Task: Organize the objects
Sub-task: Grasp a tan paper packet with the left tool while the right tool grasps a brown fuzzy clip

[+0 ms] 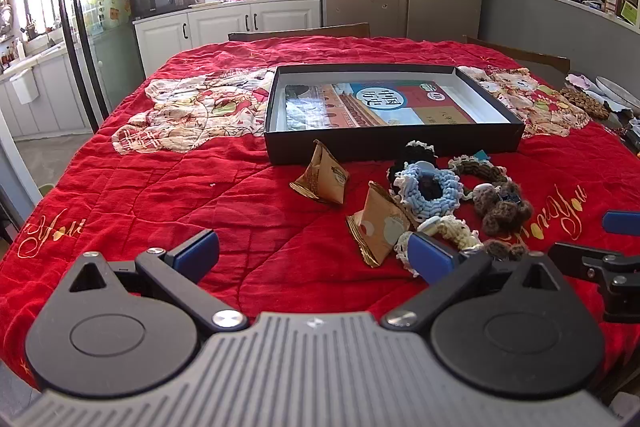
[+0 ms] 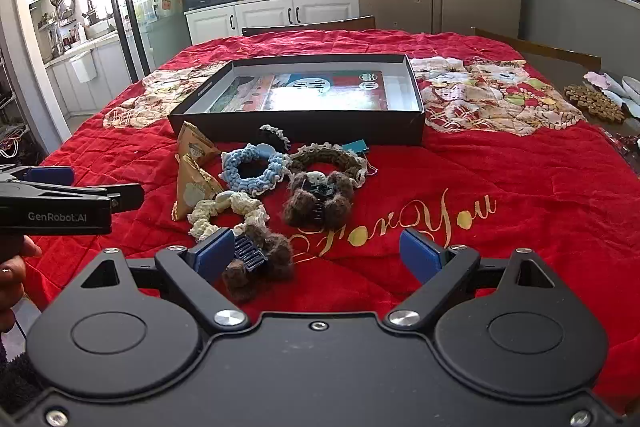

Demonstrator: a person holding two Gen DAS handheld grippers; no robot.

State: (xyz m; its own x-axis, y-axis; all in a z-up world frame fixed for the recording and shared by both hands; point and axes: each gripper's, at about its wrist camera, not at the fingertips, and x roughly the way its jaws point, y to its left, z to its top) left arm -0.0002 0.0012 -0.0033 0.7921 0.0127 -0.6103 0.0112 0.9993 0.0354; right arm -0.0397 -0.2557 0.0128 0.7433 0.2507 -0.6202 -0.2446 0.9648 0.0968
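Both tongs hover wide apart and hold nothing over the red quilt (image 1: 160, 187) covering the desk. The left tongs (image 1: 314, 257) sit beside the cream scrunchie (image 1: 452, 229); the right tongs (image 2: 318, 255) have a brown furry hair clip (image 2: 260, 263) at their left finger. Beyond lie a blue scrunchie (image 2: 254, 169), a second brown clip (image 2: 318, 201), a brown-and-cream scrunchie (image 2: 328, 157) and two paper packets (image 1: 324, 175). Farther back, just behind the pile, a black box (image 2: 296, 125) holds a book (image 1: 376, 105).

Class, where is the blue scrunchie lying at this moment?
The blue scrunchie lies on the red quilt in front of the black box, between the paper packets and the brown scrunchie.
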